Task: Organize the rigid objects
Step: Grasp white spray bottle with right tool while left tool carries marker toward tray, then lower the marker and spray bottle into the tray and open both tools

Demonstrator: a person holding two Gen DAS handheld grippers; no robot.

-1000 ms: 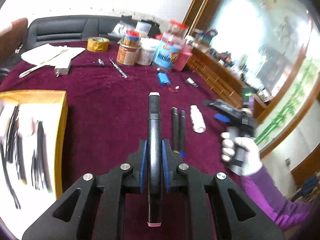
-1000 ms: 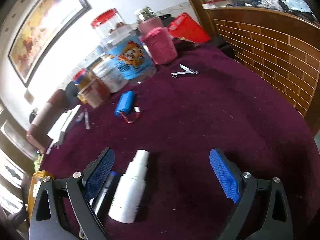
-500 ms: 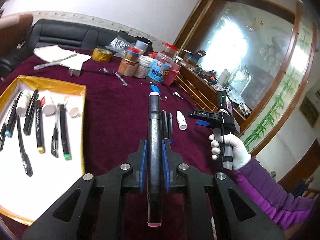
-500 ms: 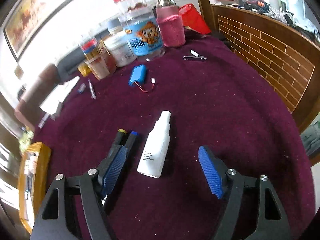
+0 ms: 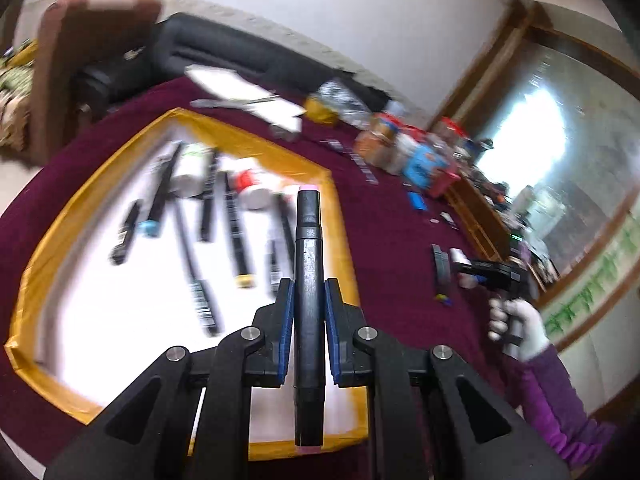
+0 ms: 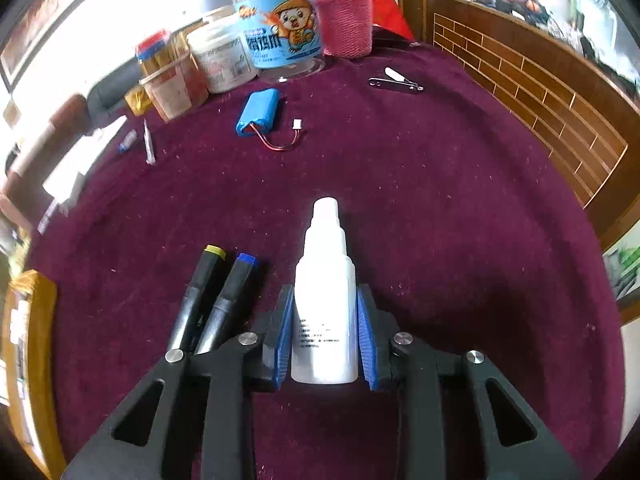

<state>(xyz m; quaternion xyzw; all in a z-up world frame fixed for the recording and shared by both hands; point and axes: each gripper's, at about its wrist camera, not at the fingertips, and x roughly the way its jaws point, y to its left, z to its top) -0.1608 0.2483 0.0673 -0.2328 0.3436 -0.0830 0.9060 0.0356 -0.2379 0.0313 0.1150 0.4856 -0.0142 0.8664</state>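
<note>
Left wrist view shows the left gripper (image 5: 308, 312) clenched on a marker (image 5: 308, 300) above the tray (image 5: 336, 216), while the right gripper (image 6: 325, 336) grasps the bottle (image 6: 325, 304) on the surface beside two markers; an early release could bounce the marker off the tray's rim.

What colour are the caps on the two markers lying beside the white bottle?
Yellow and blue; right wrist view.
</note>
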